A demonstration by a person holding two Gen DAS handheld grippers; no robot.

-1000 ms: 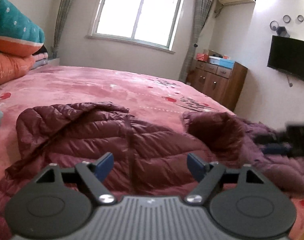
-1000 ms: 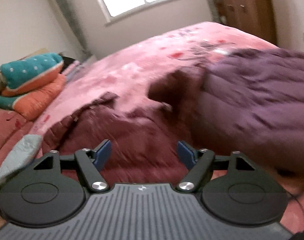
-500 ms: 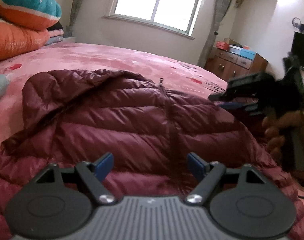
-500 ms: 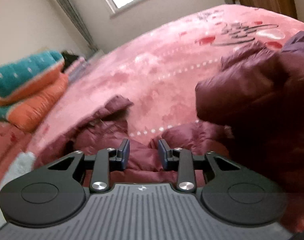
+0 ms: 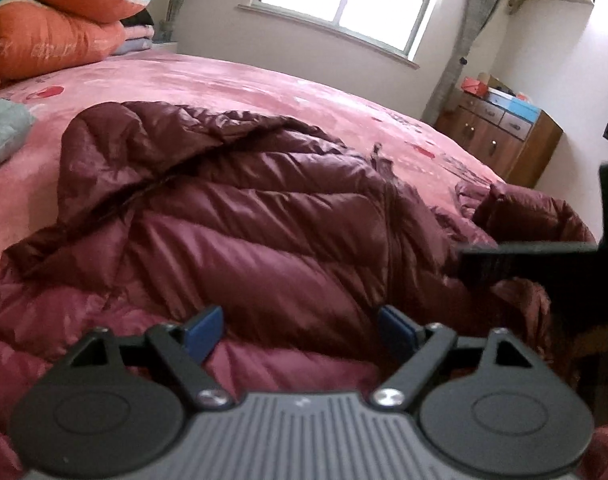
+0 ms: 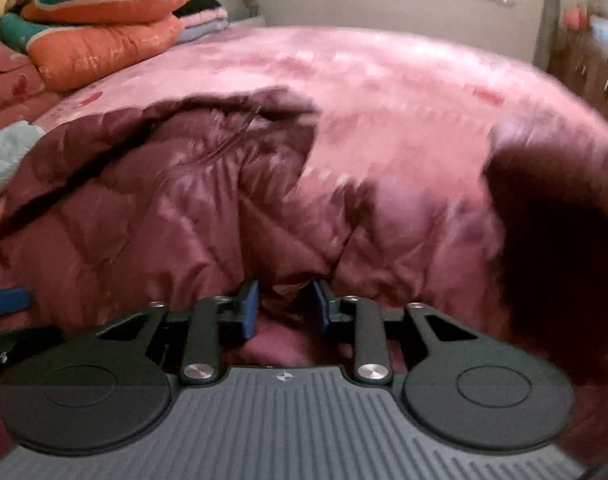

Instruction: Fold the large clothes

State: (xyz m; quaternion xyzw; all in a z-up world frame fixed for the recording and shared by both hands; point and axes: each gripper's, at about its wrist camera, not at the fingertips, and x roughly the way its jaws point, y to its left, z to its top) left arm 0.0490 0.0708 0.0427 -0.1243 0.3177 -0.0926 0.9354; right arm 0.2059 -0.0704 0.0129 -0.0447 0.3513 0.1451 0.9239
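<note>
A big, puffy, dark red coat (image 5: 264, 232) is lying spread out on the pink bed (image 5: 264, 84), front side up. Its zipper is running down the middle. One sleeve (image 5: 532, 216) is sticking up in a lump on the right. The cloth is looking shiny and wrinkly.
</note>
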